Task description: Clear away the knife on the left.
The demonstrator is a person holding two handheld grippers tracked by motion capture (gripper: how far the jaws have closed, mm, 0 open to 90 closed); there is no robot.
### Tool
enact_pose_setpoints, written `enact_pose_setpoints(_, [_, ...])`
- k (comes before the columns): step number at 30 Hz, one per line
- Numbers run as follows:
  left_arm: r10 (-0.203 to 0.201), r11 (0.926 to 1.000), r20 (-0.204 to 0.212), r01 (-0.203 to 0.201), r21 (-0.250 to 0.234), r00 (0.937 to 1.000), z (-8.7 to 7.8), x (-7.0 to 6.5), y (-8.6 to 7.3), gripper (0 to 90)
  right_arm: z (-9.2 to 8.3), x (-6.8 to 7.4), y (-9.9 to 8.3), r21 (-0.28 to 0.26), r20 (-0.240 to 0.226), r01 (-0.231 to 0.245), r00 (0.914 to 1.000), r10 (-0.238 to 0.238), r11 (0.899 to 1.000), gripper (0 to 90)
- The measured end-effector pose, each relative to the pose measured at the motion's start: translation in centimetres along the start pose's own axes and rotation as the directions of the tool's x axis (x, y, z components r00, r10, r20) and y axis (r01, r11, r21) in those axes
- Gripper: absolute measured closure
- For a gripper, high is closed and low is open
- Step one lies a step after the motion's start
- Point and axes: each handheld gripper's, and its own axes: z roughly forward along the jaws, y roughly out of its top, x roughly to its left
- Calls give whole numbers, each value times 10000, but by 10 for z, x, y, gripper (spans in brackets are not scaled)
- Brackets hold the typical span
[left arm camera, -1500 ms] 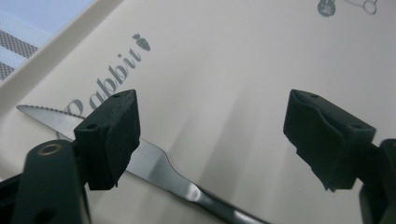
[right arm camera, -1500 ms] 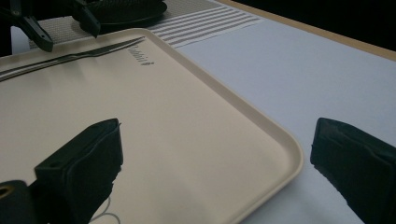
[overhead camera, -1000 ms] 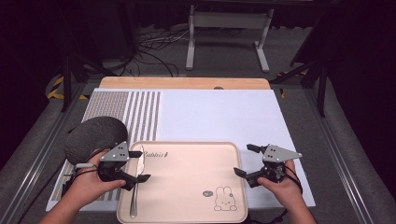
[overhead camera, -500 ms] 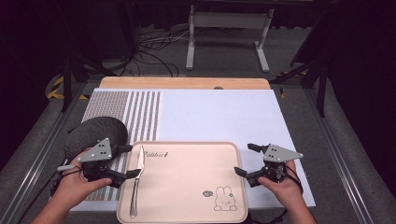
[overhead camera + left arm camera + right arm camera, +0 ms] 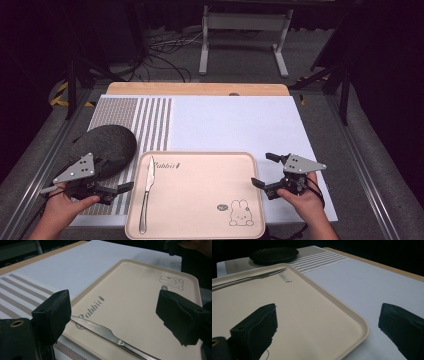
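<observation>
A: How do the 2 hands sit?
B: The left gripper (image 5: 120, 189) is held low at the person's left, jaws wide apart, nothing between them.
A: And the other?
B: The right gripper (image 5: 262, 170) is also wide open, gripping nothing.

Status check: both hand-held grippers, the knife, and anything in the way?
Left hand-held gripper open, empty, beside tray. Right hand-held gripper open, empty, at tray's right rim. Knife flat in tray, left side. Dark plate behind left gripper; nothing blocking.
</observation>
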Motion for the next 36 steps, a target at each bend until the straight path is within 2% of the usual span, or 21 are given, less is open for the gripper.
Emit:
enact_pose_setpoints(2, [-117, 9997, -14, 117, -205, 9999, -2, 2, -5, 143, 0, 0, 0, 10, 7, -26, 10000, 26, 10000, 33])
enact_pose_setpoints(4, [-425, 9979, 109, 430, -488, 9990, -3, 7, -12, 146, 0, 0, 0, 3, 12, -28, 10000, 28, 10000, 32])
enact_pose_setpoints(7, [-587, 9953, -48, 581, -773, 9983, -5, 12, -21, 144, 0, 0, 0, 18, 13, 2, 10000, -2, 10000, 32])
enact_pose_setpoints(9, [-609, 9947, -169, 593, -835, 9980, -6, 14, -26, 139, -1, -1, 0, -7, 48, -40, 10000, 40, 10000, 32])
enact_pose_setpoints(12, [-420, 9962, -387, 389, -776, 9984, -8, 16, -32, 132, -2, -2, -1, -78, 75, -70, 9999, 71, 9999, 31])
enact_pose_setpoints(14, [-424, 9961, -456, 387, -793, 9981, -9, 17, -35, 128, -2, -3, -2, -62, 108, -66, 9999, 66, 10000, 31])
enact_pose_setpoints(16, [-599, 9943, -417, 559, -905, 9973, -8, 18, -40, 128, -3, -3, -2, -71, 119, -94, 9999, 94, 9999, 31])
enact_pose_setpoints(18, [-599, 9955, -490, 560, -766, 9970, -6, 20, -44, 128, -4, -4, -2, -143, 133, -123, 9998, 125, 9998, 31])
enact_pose_setpoints(20, [-304, 9984, -682, 271, -493, 9972, -4, 20, -46, 128, -6, -5, -3, -188, 161, -205, 9997, 208, 9996, 31])
enact_pose_setpoints(23, [-181, 9994, -780, 157, -317, 9968, -2, 17, -50, 125, -8, -7, -5, -187, 218, -317, 9992, 321, 9993, 31])
enact_pose_setpoints(24, [24, 10000, -875, -30, -67, 9962, -1, 16, -51, 124, -8, -8, -6, -176, 243, -328, 9992, 333, 9993, 30])
enact_pose_setpoints(26, [165, 9998, -906, -154, 122, 9957, 0, 15, -54, 124, -8, -9, -8, -131, 268, -376, 9989, 380, 9992, 30])
enact_pose_setpoints(29, [-88, 9999, -811, 93, 58, 9967, 1, 14, -57, 123, -7, -8, -8, -84, 265, -349, 9990, 351, 9994, 30])
enact_pose_setpoints(36, [-296, 9992, -874, 272, -287, 9957, -2, 13, -55, 123, -8, -8, -8, -173, 244, -388, 9989, 393, 9991, 30])
